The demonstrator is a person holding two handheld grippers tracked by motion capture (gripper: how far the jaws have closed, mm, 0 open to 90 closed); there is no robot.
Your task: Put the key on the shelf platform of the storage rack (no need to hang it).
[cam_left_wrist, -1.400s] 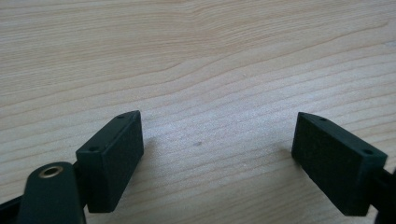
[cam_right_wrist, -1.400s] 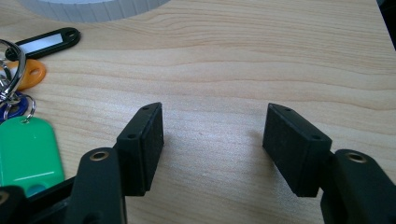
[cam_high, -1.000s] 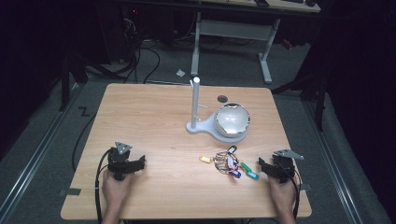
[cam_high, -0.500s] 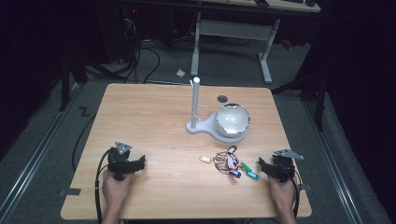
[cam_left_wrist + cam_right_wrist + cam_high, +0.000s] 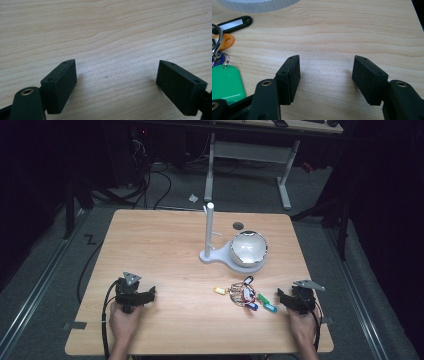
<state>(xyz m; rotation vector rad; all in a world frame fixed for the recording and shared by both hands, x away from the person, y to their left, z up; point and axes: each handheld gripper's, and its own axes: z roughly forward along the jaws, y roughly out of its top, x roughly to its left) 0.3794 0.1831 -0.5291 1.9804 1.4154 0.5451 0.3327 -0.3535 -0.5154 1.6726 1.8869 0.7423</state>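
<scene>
A bunch of keys with coloured tags (image 5: 243, 295) lies on the wooden table (image 5: 165, 250), in front of a white stand with an upright post (image 5: 209, 232) and a shiny bowl (image 5: 248, 248). My left gripper (image 5: 148, 295) rests near the table's front left, open, with bare wood between its jaws (image 5: 116, 75). My right gripper (image 5: 281, 298) rests at the front right, open, just right of the key bunch. In the right gripper view its jaws (image 5: 325, 72) hold nothing, and a green tag (image 5: 225, 81), an orange tag (image 5: 224, 41) and a black tag (image 5: 234, 23) lie to their left.
The table's right edge (image 5: 415, 15) is close to my right gripper. A round dark hole (image 5: 238, 226) sits in the tabletop behind the bowl. Beyond the table stand a desk frame (image 5: 250, 155) and loose cables (image 5: 150, 175) on the floor.
</scene>
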